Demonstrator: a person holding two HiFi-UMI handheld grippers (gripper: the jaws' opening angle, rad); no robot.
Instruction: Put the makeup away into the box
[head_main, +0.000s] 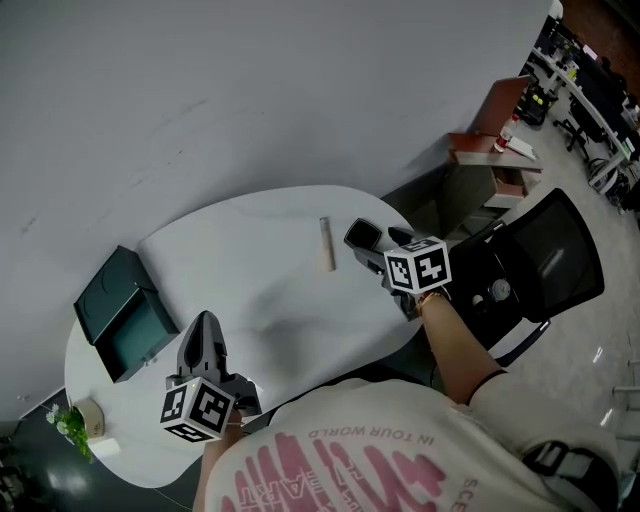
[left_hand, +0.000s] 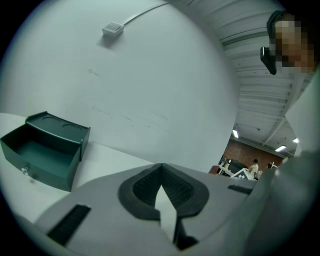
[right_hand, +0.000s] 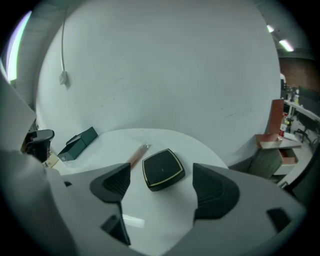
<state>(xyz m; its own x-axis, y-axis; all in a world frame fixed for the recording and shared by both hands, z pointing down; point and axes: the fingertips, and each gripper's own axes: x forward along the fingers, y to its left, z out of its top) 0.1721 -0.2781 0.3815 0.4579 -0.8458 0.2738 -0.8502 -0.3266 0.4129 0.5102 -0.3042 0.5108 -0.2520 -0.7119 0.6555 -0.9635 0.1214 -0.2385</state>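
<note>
Right tongs (right_hand: 161, 192) spread wide, black compact (right_hand: 162, 170) just ahead (untouched), left tongs (left_hand: 161, 185) pressed together, empty

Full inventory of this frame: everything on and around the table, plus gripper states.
white oval table: 1, white, centre
dark green box with open drawer: 1, dark green, table's left end
black square compact with gold rim: 1, black, table's right side
slim pinkish-tan stick: 1, pinkish tan, mid-table, left of compact, apart
small potted plant: 1, green, table's lower-left edge
black office chair: 1, black, right of table
left gripper: 1, grey, jaws together, empty
right gripper: 1, grey, jaws wide apart, empty, compact just ahead
</note>
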